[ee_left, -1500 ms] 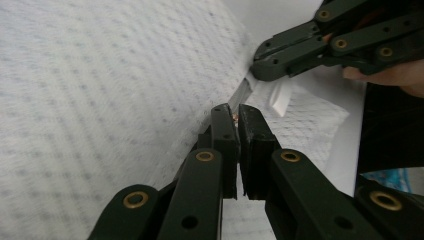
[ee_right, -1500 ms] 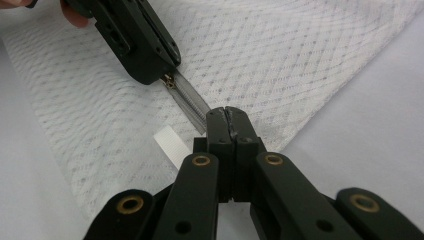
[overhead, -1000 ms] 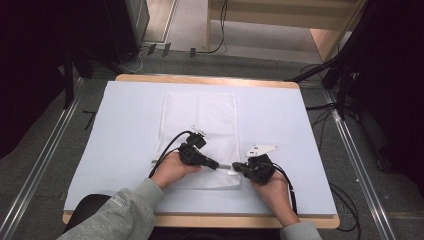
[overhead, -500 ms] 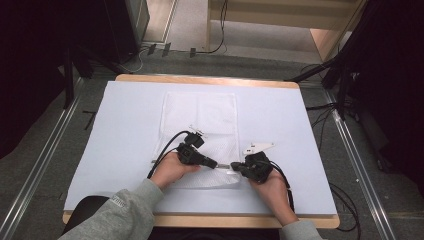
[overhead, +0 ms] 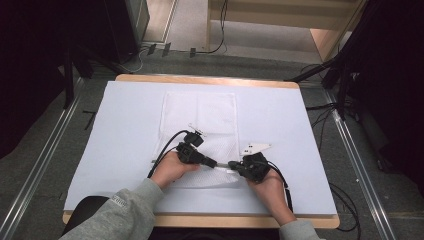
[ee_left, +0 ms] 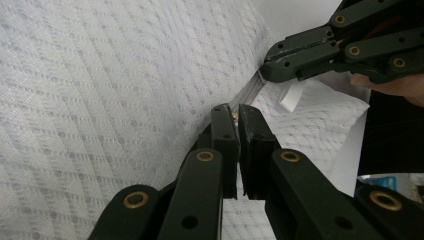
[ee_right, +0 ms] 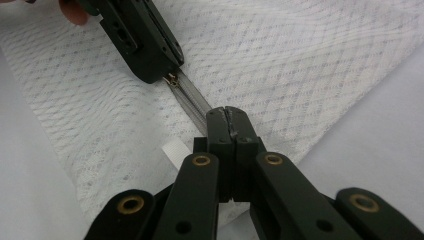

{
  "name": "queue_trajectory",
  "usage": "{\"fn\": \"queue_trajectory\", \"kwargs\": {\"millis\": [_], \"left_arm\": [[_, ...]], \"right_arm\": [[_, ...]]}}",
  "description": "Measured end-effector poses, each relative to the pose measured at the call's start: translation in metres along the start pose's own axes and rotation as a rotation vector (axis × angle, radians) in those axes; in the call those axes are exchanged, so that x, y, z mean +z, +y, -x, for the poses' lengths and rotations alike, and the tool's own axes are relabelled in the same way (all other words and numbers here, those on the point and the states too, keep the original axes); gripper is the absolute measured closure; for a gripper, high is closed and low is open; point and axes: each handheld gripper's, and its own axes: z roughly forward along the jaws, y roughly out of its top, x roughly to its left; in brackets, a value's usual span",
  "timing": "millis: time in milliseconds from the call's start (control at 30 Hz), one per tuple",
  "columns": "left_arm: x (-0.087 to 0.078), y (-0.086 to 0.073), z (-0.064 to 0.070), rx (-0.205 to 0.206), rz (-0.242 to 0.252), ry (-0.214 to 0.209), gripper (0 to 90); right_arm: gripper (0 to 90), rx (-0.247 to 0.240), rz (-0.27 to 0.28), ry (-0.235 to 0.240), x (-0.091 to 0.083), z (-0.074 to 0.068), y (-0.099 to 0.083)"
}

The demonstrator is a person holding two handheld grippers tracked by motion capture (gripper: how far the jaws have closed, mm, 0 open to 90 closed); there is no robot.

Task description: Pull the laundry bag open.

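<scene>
A white mesh bag (overhead: 200, 115) lies flat on the table, its zipper (overhead: 223, 166) running along the near edge. My left gripper (overhead: 214, 164) is shut on the small brass zipper pull (ee_right: 171, 80); in its own view the jaws (ee_left: 234, 111) pinch together at the zipper (ee_left: 248, 92). My right gripper (overhead: 232, 164) is shut on the zipper end at the bag's corner, its jaws (ee_right: 226, 112) closed over the grey zipper (ee_right: 192, 102). The two grippers point at each other, a short length of zipper apart. The right gripper (ee_left: 267, 65) also shows at the top right of the left gripper view.
A white sheet (overhead: 300, 130) covers the table, with a wooden edge (overhead: 200, 220) nearest the person. A small white label (ee_right: 172, 151) sticks out of the bag beside the right jaws. Cables trail from both grippers. Metal rails (overhead: 350, 145) and dark equipment flank the table.
Both grippers keep their grip. The right gripper has edged slightly left, so the gap between the two tips is a little shorter.
</scene>
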Motion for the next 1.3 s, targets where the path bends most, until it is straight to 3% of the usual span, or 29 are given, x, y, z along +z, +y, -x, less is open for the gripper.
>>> {"fn": "queue_trajectory", "kwargs": {"millis": [167, 300, 433, 667, 800, 1033, 1300], "left_arm": [[-0.008, -0.001, -0.002, 0.005, -0.009, 0.033, 88.6], [-0.026, -0.004, -0.012, -0.032, 0.008, 0.011, 88.5], [-0.039, -0.008, -0.012, -0.023, 0.009, 0.016, 88.4], [-0.062, -0.021, -0.018, -0.011, 0.009, 0.044, 88.4], [-0.075, -0.03, -0.023, -0.024, 0.025, 0.054, 88.4], [-0.092, -0.047, -0.036, -0.058, 0.028, 0.062, 88.4], [-0.106, -0.055, -0.041, -0.053, 0.049, 0.081, 88.4]], "right_arm": [[90.0, -0.001, -0.004, 0.001, 0.0, 0.0, 0.0], [90.0, -0.011, -0.001, -0.001, -0.001, 0.0, -0.002], [90.0, -0.015, 0.005, 0.0, -0.001, 0.0, -0.002], [90.0, -0.025, 0.009, 0.003, -0.001, 0.001, -0.003], [90.0, -0.019, 0.008, 0.01, -0.001, 0.001, -0.003], [90.0, -0.019, 0.003, -0.002, -0.001, 0.0, -0.002], [90.0, 0.007, 0.005, 0.014, -0.003, 0.001, -0.004]]}}
